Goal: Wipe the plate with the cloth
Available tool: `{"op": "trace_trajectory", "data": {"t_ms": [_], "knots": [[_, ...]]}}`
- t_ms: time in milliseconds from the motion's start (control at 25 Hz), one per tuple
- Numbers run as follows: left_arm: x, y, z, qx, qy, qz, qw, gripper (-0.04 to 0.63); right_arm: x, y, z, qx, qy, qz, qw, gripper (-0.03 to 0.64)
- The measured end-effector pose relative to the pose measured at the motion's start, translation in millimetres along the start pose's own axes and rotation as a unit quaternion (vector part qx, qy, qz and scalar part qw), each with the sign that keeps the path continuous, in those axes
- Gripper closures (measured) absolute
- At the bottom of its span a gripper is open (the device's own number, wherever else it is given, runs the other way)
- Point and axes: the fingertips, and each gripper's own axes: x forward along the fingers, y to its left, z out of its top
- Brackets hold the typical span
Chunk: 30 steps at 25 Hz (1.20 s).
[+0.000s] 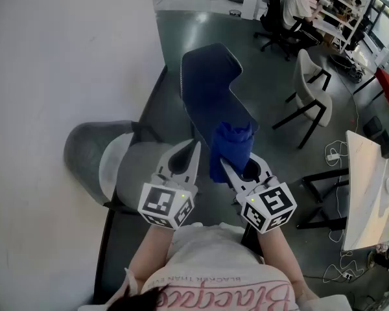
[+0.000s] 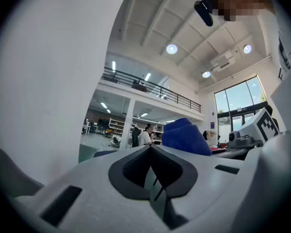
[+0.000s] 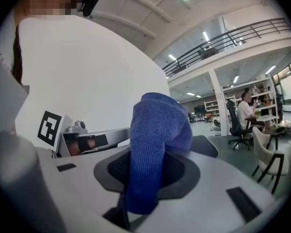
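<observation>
A blue cloth (image 1: 232,149) stands up bunched between the jaws of my right gripper (image 1: 224,162), which is shut on it. In the right gripper view the cloth (image 3: 157,140) fills the gap of that gripper (image 3: 146,176) and rises above it. My left gripper (image 1: 194,149) is held level beside it on the left, jaws shut with nothing between them. The left gripper view shows its closed jaws (image 2: 151,148) and the cloth (image 2: 184,136) just to the right. No plate shows in any view.
A dark blue chair (image 1: 211,86) stands right in front of both grippers. A grey chair (image 1: 94,154) sits at the left against a white wall (image 1: 65,50). White chairs (image 1: 311,86), a white table (image 1: 366,186) and floor cables lie to the right. A seated person (image 1: 297,8) is far back.
</observation>
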Motion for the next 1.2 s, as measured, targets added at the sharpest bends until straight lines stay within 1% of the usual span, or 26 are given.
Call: {"op": "trace_trajectory", "data": {"t_ms": [320,640,960,1200], "knots": [[-9.7,16.4,-2.8,0.000,0.001,-0.001,1.0000,0.591,12.5,18.8,-5.6,-0.012,0.003,-0.002,1.000,0.503],[-16.7,27.2,-3.0,-0.007,0.007,-0.009,0.9999,0.591,15.1,32.8,-3.0,-0.009,-0.002,-0.005,1.000,0.503],[-9.8,24.3,-7.5,-0.015,0.008,-0.033,0.9993,0.591,1.1,23.7,-5.6,0.002,-0.006,-0.044,0.999,0.503],[6.3,6.2,-9.8,-0.022,0.011,-0.067,0.9975,0.591,-17.4,9.3,-6.5,0.007,-0.009,-0.079,0.997,0.503]]}}
